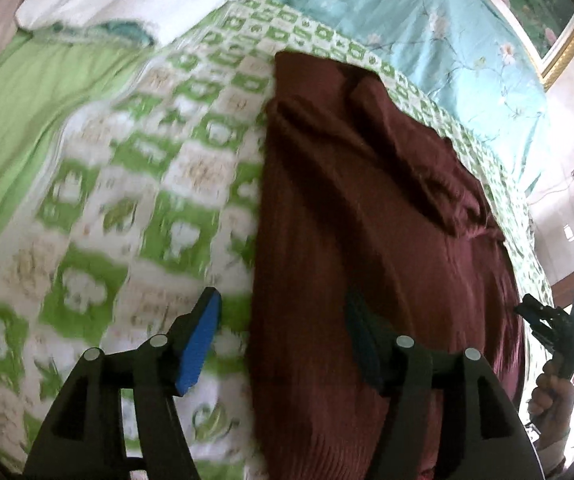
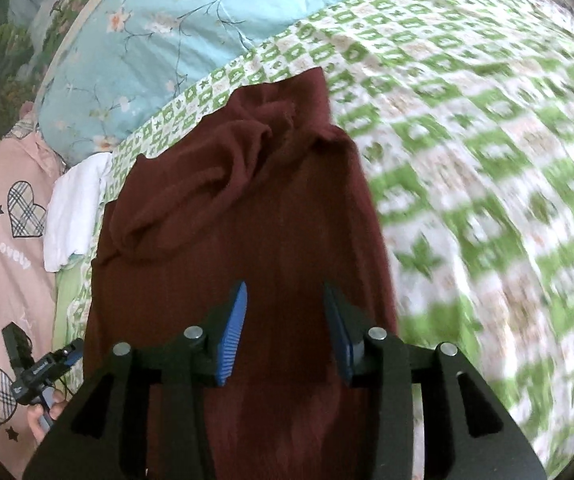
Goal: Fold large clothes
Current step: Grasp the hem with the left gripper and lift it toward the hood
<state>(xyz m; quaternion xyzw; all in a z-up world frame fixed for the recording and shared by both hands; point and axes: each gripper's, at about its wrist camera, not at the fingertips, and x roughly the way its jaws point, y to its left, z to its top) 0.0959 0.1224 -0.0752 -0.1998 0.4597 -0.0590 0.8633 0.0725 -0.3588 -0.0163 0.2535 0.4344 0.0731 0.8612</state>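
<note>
Right now both grippers are open, nothing pinched. Left gripper (image 1: 283, 336): fingers (image 1: 199, 340) spread wide, straddling the near left edge of the maroon knit sweater (image 1: 367, 220); one blue pad is over the quilt, the other over the knit. Right gripper (image 2: 285, 332): fingers (image 2: 233, 340) apart by a smaller gap, both over the sweater body, cloth showing in the gap; contact with the fabric not clear.

Sweater lies as a long, narrow strip on the green-and-white checked quilt (image 2: 487, 160) of the bed, long axis running away from both cameras. Near part is flat; far end is bunched, with a loose sleeve-like fold.

Beyond it: light-blue floral bedding (image 2: 147, 48), white cloth (image 2: 71, 216), pink heart-print fabric (image 2: 3, 240). Quilt is motion-blurred.
</note>
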